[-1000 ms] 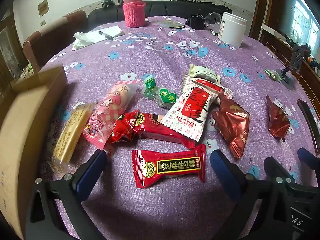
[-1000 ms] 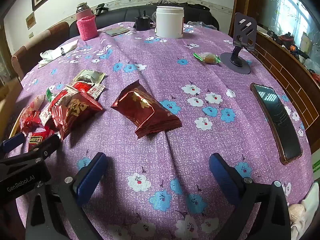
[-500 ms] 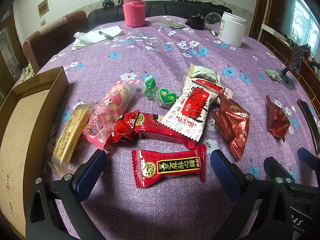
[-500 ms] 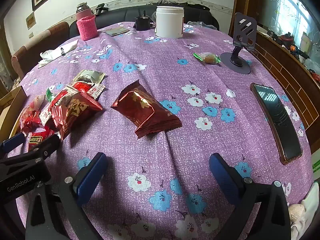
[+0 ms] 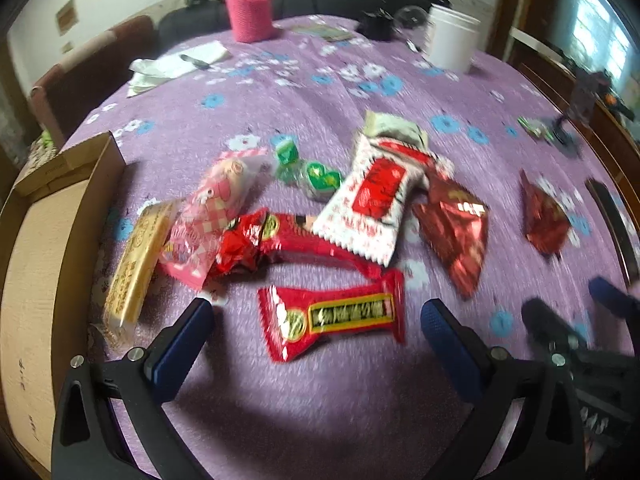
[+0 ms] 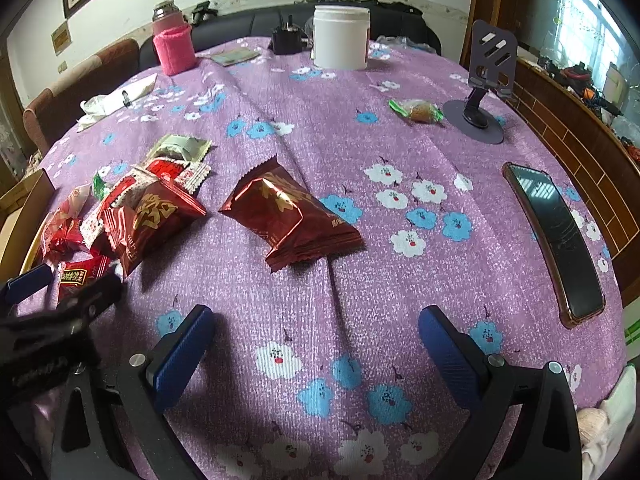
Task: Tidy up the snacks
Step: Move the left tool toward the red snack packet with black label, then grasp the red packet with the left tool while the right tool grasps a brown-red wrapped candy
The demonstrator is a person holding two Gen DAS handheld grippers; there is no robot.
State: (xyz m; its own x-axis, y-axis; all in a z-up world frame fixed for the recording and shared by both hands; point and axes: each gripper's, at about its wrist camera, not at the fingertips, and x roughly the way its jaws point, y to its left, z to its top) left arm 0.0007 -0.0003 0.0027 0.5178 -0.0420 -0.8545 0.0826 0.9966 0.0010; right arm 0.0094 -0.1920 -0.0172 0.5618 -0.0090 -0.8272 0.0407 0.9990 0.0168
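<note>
The left gripper (image 5: 316,320) is spread wide with nothing between its blue pads, hovering low over the counter (image 5: 320,400), which wears a purple floral cloth. Between the pads, just beyond their tips, lies a red bar (image 5: 336,316) with a yellow label, flat on the cloth. The rest of the snack pile sits behind that bar: a second red wrapper (image 5: 280,236) just behind it, a white-and-red packet (image 5: 372,204) overlapping that wrapper's far end, a pink checked packet (image 5: 212,208) and a gold bar (image 5: 136,264) to the bar's left, and green candies (image 5: 316,172) farther back. A dark red pouch (image 5: 456,232) lies to the bar's right beside the white packet, and another red pouch (image 5: 546,216) lies well apart, farther right. An open cardboard box (image 5: 48,248) stands left of the pile, next to the gold bar. The right gripper (image 6: 312,336) is also released and empty, above bare cloth; the lone red pouch (image 6: 288,216) lies ahead of it, and a phone (image 6: 556,240) rests to that pouch's right. The left-wrist view is motion-blurred.
</note>
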